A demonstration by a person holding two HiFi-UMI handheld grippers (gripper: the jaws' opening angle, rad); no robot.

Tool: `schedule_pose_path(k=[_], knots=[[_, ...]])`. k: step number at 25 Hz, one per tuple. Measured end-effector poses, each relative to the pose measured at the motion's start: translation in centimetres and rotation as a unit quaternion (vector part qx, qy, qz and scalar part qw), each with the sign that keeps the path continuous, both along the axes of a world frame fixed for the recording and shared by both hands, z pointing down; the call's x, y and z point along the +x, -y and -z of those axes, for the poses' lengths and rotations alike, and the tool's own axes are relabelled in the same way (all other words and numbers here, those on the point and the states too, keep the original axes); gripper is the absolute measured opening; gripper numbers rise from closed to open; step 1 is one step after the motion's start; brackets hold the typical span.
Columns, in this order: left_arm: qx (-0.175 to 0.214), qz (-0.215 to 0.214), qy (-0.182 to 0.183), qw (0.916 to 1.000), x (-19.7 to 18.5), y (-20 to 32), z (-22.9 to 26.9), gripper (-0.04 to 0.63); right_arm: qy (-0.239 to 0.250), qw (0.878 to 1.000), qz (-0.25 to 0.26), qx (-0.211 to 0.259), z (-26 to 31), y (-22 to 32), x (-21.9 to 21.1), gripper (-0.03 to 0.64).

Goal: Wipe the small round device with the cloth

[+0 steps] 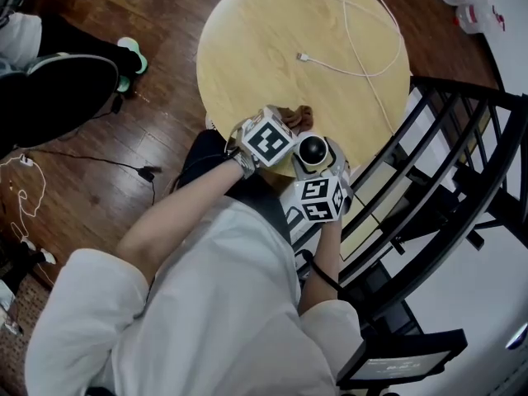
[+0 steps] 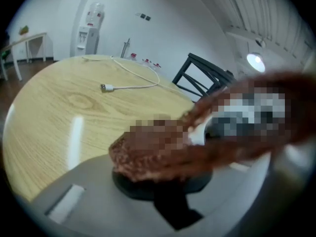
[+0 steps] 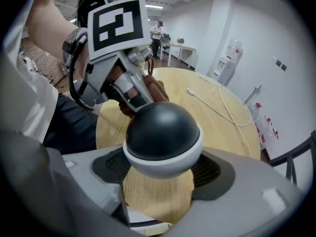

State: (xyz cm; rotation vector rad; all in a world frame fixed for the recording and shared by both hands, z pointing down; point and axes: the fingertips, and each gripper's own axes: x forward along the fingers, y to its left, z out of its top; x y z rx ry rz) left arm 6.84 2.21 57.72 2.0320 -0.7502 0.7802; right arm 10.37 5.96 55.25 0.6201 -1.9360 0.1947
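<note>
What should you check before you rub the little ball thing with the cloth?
1. The right gripper holds the small round device: ok, jaws shut on its sides.
2. The left gripper holds the cloth: ok.
3. The cloth touches the device: cannot tell; it is close behind it.
4. The white cable is out of the way: ok, it lies farther across the table.

A white cable (image 1: 303, 56) lies on the round table (image 1: 256, 48), black chair (image 1: 462, 87) beside.
</note>
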Motion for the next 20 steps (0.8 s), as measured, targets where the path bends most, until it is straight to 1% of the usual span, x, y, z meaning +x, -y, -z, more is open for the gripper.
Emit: schedule_pose_path(k=[2, 4, 6, 8, 9, 10, 11, 12, 13, 14, 15, 17, 20], knots=[[0.024, -0.011, 0.001, 0.9996, 0.6, 0.0, 0.1, 0.084, -0.004, 1.000, -0.012, 0.001, 0.0, 0.0, 0.1, 0.360], [0.045, -0.006, -0.010, 0.9989, 0.5, 0.2, 1.0, 0.084, -0.003, 1.000, -0.016, 0.006, -0.1, 0.0, 0.2, 0.360], [0.065, 0.018, -0.035, 0.9971, -0.4, 0.7, 2.5, 0.084, 0.002, 1.000, -0.004, 0.014, 0.0, 0.0, 0.3, 0.360], [0.074, 0.056, -0.070, 0.9932, -1.6, 1.4, 3.8, 0.084, -0.004, 0.999, 0.032, 0.028, 0.2, -0.1, 0.3, 0.362], [0.068, 0.078, -0.096, 0.9900, -2.2, 1.7, 4.4, 0.084, -0.010, 0.998, 0.057, 0.036, 0.3, -0.2, 0.4, 0.364], [0.053, 0.101, -0.131, 0.9847, -2.6, 1.9, 5.1, 0.084, -0.014, 0.996, 0.080, 0.040, 0.3, -0.4, 0.5, 0.374], [0.034, 0.125, -0.173, 0.9764, -3.0, 2.1, 5.8, 0.084, -0.011, 0.994, 0.098, 0.040, 0.3, -0.6, 0.6, 0.388], [0.015, 0.145, -0.214, 0.9658, -3.3, 2.2, 6.5, 0.084, 0.000, 0.993, 0.109, 0.035, 0.3, -0.7, 0.7, 0.395], [0.004, 0.157, -0.248, 0.9559, -3.4, 2.3, 7.2, 0.084, 0.014, 0.993, 0.117, 0.030, 0.3, -0.7, 0.8, 0.399], [0.002, 0.159, -0.270, 0.9495, -3.3, 2.2, 7.8, 0.084, 0.031, 0.991, 0.124, 0.027, 0.5, -0.7, 0.9, 0.400], [0.006, 0.155, -0.282, 0.9468, -3.1, 2.1, 8.2, 0.084, 0.046, 0.990, 0.132, 0.025, 0.7, -0.6, 0.9, 0.400], [0.011, 0.151, -0.287, 0.9459, -2.6, 1.6, 8.2, 0.084, 0.073, 0.985, 0.155, 0.019, 1.0, -0.5, 0.4, 0.400], [-0.011, 0.159, -0.284, 0.9456, -1.5, 0.7, 7.0, 0.084, 0.083, 0.979, 0.184, 0.008, 0.8, -0.3, -0.4, 0.400]])
